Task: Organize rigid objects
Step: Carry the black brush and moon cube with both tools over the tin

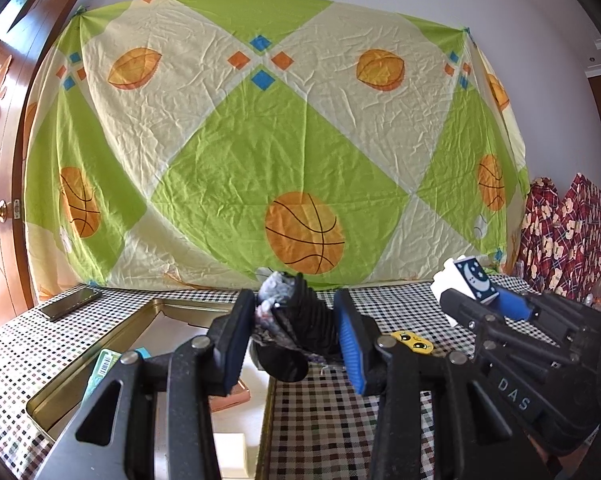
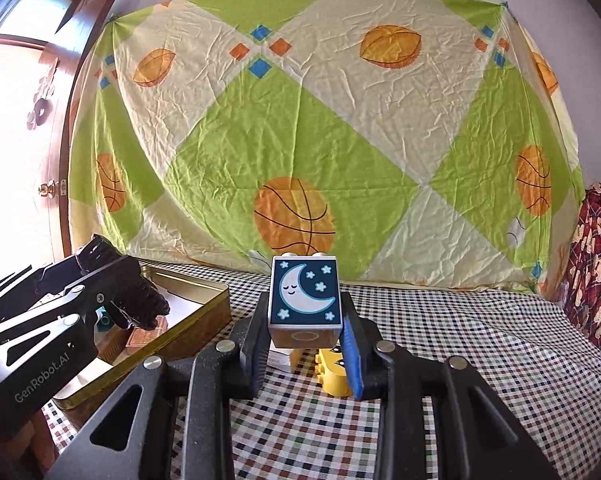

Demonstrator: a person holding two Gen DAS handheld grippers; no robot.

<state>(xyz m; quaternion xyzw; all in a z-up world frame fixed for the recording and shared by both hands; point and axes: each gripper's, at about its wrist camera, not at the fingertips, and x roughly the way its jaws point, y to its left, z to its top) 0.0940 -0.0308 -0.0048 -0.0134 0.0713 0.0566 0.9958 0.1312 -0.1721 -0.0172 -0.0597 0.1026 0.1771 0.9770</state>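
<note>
Left gripper (image 1: 294, 338): jaws narrowly parted and clenched on a dark bundle (image 1: 296, 320) of black and grey stuff, pinched between both pads; what the bundle is cannot be told; it hangs above the right wall of the tin (image 1: 100, 364). Right gripper (image 2: 306, 350): jaws close together, grasping a moon block (image 2: 305, 300), held upright off the cloth with its studs on top and its picture face toward the camera. Tin: gold, open, at the left on the checked cloth (image 2: 480, 344); inside it lie small cards and a brown tile, partly hidden. Yellow block (image 2: 334, 376): on the cloth just right of the tin, below the moon block. Phone (image 1: 70, 303): far left on the cloth. Backdrop: basketball sheet (image 1: 260, 140).
</note>
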